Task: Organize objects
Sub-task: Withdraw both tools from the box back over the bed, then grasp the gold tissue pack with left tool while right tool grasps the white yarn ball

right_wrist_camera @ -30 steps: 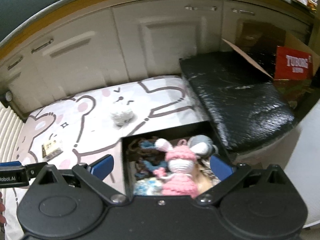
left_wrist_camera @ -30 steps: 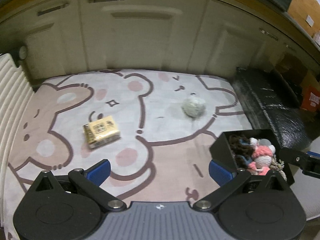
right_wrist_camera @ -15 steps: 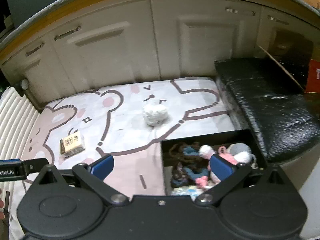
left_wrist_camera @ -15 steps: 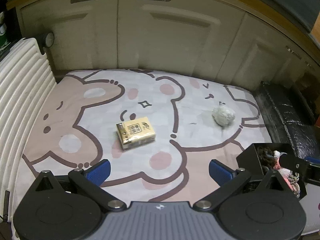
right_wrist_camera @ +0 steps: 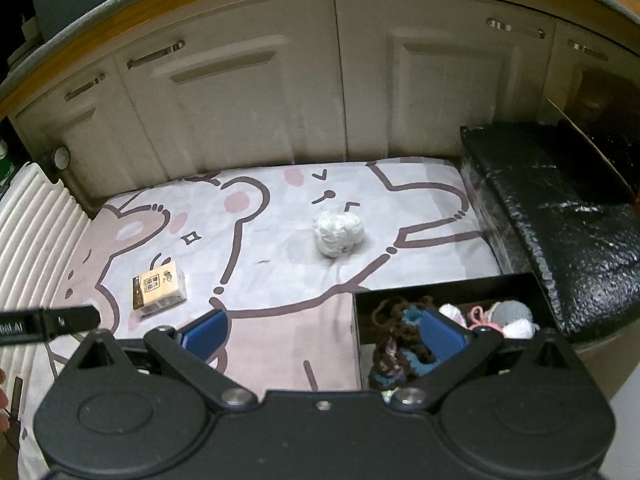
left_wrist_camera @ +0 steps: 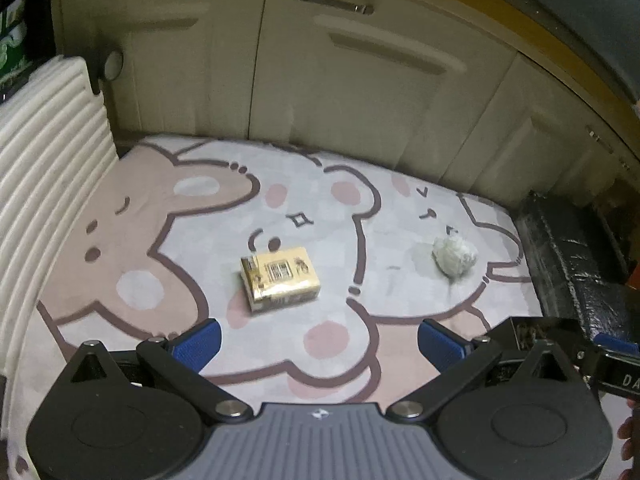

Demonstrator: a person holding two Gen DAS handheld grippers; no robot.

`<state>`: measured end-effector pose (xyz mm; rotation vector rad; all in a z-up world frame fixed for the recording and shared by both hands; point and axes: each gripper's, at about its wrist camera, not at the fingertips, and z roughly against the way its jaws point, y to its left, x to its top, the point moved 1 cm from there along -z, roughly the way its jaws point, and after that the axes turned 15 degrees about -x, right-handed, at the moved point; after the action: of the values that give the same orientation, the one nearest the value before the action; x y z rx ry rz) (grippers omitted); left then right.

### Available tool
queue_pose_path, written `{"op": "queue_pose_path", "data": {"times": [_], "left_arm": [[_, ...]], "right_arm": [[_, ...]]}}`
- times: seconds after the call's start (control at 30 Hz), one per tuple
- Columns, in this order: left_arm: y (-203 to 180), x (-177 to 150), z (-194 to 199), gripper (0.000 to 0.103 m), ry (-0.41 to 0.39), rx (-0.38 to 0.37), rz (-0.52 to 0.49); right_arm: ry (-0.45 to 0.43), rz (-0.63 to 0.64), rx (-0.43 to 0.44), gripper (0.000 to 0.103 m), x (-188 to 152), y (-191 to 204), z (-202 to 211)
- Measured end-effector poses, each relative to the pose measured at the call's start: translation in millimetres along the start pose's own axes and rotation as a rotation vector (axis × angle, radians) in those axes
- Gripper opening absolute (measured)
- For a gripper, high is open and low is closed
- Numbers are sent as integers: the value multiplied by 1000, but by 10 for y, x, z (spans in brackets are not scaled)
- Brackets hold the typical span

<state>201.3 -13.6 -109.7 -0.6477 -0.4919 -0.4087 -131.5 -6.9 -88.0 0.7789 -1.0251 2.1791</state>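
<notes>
You have one yellow tissue pack (left_wrist_camera: 280, 278) on one cartoon mat (left_wrist_camera: 192, 216), with one white crumpled ball (left_wrist_camera: 455, 255) at its 3 o'clock. One black box (right_wrist_camera: 444, 292) of knitted toys sits at 5 o'clock; their number can't be counted. You see four cabinet handles (right_wrist_camera: 156, 55).

a cartoon bear mat (left_wrist_camera: 160, 208) (right_wrist_camera: 280, 216) covered the floor before the cabinets. on it lay a yellow tissue pack (left_wrist_camera: 280, 278) (right_wrist_camera: 159, 283), well apart from a white crumpled wad (left_wrist_camera: 455, 255) (right_wrist_camera: 338, 233), and a black box (right_wrist_camera: 444, 292) (left_wrist_camera: 536, 330) of knitted toys sat at its right corner.
</notes>
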Motion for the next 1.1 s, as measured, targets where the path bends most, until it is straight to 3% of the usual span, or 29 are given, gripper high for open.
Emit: {"op": "queue_pose_path", "data": {"times": [0.27,0.7,1.1], "left_arm": [[-15,181,-135,103,6,32,-37],[43,503,-603,103,15,54,-1],[370,502,-1133,103,24,94,132]], "right_arm": [[-9,12,5,103,167,37,-54],[-25,-20,-14,103,689,128,-400],[2,-46,-42,103,865,187,-1097]]}}
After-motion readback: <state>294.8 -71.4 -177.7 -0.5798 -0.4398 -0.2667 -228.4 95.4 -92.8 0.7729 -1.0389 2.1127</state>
